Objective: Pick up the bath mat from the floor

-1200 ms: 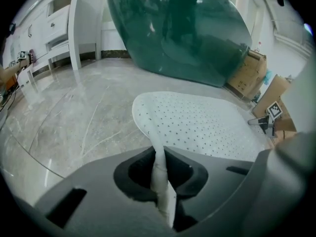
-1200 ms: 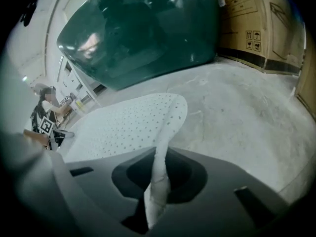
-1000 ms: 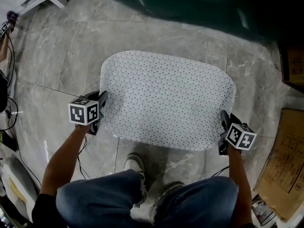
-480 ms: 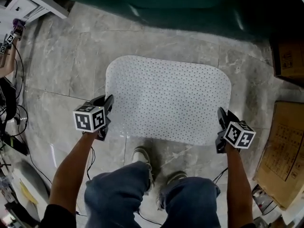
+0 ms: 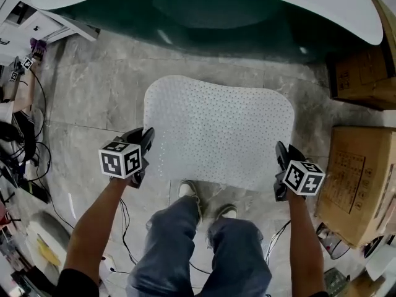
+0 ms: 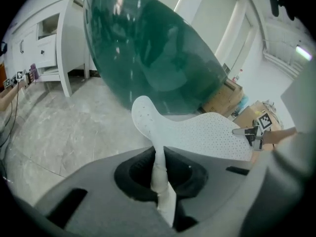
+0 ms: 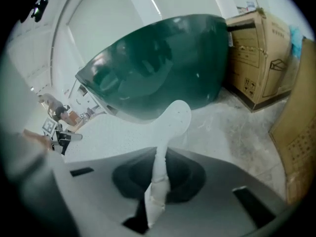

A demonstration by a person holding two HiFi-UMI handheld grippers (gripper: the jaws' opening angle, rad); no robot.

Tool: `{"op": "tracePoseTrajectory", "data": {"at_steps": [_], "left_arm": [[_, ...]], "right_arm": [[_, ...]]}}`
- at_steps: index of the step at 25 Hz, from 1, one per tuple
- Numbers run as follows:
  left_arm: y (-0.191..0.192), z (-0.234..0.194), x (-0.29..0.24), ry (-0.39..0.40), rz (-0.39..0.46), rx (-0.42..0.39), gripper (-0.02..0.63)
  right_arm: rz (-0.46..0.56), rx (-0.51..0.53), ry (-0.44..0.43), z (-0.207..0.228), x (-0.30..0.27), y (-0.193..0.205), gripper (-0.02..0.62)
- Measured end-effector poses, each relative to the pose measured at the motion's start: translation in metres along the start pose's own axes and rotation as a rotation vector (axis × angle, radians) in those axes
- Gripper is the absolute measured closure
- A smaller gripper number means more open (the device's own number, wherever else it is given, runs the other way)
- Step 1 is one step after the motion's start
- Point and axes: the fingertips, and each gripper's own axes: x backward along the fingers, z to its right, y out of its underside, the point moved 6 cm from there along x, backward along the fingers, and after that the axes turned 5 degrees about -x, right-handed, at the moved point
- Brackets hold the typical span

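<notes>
Jaws of both units are closed on the bath mat (image 5: 219, 129). In the left gripper view, the left gripper (image 6: 160, 174) pinches a thin fold of the mat's white edge between its pads, and the fold rises out of the jaw recess. The right gripper view shows the right gripper (image 7: 158, 179) clamped on the opposite edge in the same way.

The mat is white, perforated with small dark holes, and rounded at the corners. In the head view it spans flat between the left gripper (image 5: 143, 142) at its left side and the right gripper (image 5: 281, 154) at its right side, above the grey marble floor (image 5: 93, 85). Its far edge dips slightly at the middle.

The far edge of the mat lies near the dark green bathtub (image 5: 204, 11), which has a white rim. The person's shoes (image 5: 187, 190) show just beneath the near edge.

Cardboard boxes (image 5: 352, 184) stand to the right of the mat, well apart from it. A white cabinet (image 5: 37, 23) stands at the upper left. Black cables (image 5: 31, 129) lie along the left side of the floor.
</notes>
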Motion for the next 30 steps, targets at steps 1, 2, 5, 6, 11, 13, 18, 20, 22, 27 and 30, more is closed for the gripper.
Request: {"op": "tracePoseTrajectory", "data": {"at_steps": [1, 2, 5, 6, 11, 13, 18, 20, 22, 27, 30], "left_arm": [[-0.012, 0.004, 0.014, 0.002, 0.000, -0.005, 0.577], [-0.024, 0.009, 0.028, 0.005, 0.001, -0.014, 0.576], [-0.063, 0.023, 0.072, 0.006, 0.011, -0.034, 0.577], [-0.074, 0.030, 0.087, 0.005, 0.017, -0.037, 0.577], [-0.130, 0.061, 0.150, 0.020, 0.052, -0.046, 0.575], [-0.150, 0.068, 0.172, 0.024, 0.064, -0.051, 0.575], [-0.194, 0.089, 0.228, -0.017, 0.101, -0.080, 0.575], [-0.211, 0.094, 0.250, -0.029, 0.127, -0.072, 0.575], [-0.227, 0.101, 0.273, -0.036, 0.148, -0.052, 0.575], [-0.276, 0.120, 0.326, -0.026, 0.213, -0.041, 0.575], [-0.312, 0.129, 0.354, -0.038, 0.277, -0.085, 0.575]], "right_arm": [[0.006, 0.001, 0.003, -0.007, 0.015, -0.009, 0.568], [0.014, 0.002, 0.007, -0.015, 0.029, -0.019, 0.568], [0.037, 0.013, 0.013, -0.042, 0.072, -0.049, 0.568], [0.043, 0.018, 0.013, -0.050, 0.087, -0.058, 0.568], [0.082, 0.034, 0.027, -0.083, 0.157, -0.108, 0.568], [0.100, 0.038, 0.039, -0.095, 0.182, -0.126, 0.568], [0.148, 0.068, 0.063, -0.125, 0.242, -0.173, 0.568], [0.169, 0.079, 0.071, -0.140, 0.264, -0.189, 0.568], [0.186, 0.085, 0.086, -0.155, 0.287, -0.204, 0.568], [0.260, 0.097, 0.108, -0.195, 0.341, -0.241, 0.568], [0.325, 0.093, 0.111, -0.212, 0.369, -0.268, 0.568]]}}
